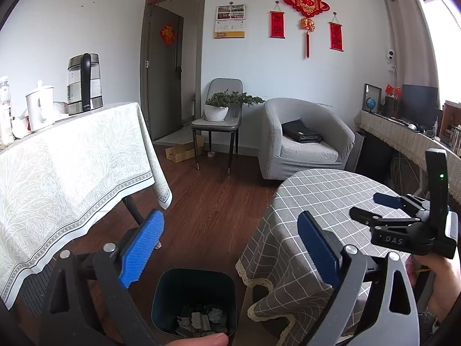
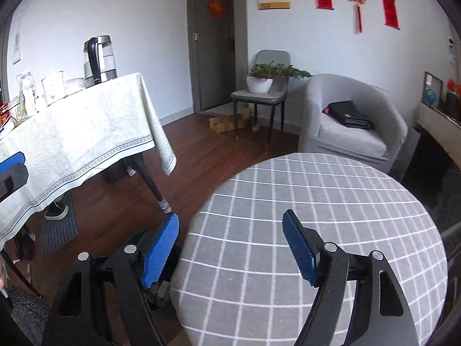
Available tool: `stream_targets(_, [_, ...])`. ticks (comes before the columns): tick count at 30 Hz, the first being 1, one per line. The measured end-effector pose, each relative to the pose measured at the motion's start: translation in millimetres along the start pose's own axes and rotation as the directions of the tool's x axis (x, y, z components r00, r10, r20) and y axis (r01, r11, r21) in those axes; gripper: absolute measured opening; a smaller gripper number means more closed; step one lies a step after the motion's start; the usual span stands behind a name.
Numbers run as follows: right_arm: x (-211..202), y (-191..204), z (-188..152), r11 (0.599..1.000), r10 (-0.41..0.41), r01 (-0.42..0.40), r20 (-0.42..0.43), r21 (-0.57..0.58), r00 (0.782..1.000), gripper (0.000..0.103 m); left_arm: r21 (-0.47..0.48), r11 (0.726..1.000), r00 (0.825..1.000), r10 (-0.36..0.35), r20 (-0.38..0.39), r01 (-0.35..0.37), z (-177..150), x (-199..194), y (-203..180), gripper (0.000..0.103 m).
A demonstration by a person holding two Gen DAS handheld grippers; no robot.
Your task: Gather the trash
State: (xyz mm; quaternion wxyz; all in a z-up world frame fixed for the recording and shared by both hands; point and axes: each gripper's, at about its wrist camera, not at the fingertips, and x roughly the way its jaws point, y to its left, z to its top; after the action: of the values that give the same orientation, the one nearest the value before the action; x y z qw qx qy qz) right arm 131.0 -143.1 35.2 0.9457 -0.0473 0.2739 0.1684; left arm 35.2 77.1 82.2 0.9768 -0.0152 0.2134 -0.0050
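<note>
Hovering with both claws gaping, nothing held.
Left claw (image 1: 230,248) wide apart right above bin (image 1: 194,297), crumpled trash (image 1: 201,320) lying inside, below and ahead; right claw (image 2: 230,248) spread over bare checked table (image 2: 331,201), farther from bin; wood floor (image 1: 207,207) between tables.

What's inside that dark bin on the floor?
The bin holds crumpled grey and white paper scraps at the bottom. Its near side is cut off by a finger, so anything there stays hidden.
</note>
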Motion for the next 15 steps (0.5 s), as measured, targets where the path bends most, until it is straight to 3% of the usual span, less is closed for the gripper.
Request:
stream_targets(8, [-94, -66, -38, 0.979, -0.189, 0.179, 0.1, 0.101, 0.977, 0.091, 0.014, 0.999, 0.999, -0.042, 0.002, 0.042, -17, -21, -33, 0.099])
stream_targets(12, [-130, -83, -59, 0.969, -0.23, 0.215, 0.121, 0.125, 0.966, 0.099, 0.018, 0.999, 0.999, -0.047, -0.008, 0.047, -31, -26, -41, 0.1])
stream_targets(15, [-146, -92, -74, 0.964, -0.247, 0.231, 0.116, 0.135, 0.962, 0.099, 0.006, 0.999, 0.999, -0.035, -0.025, 0.035, -42, -26, -40, 0.1])
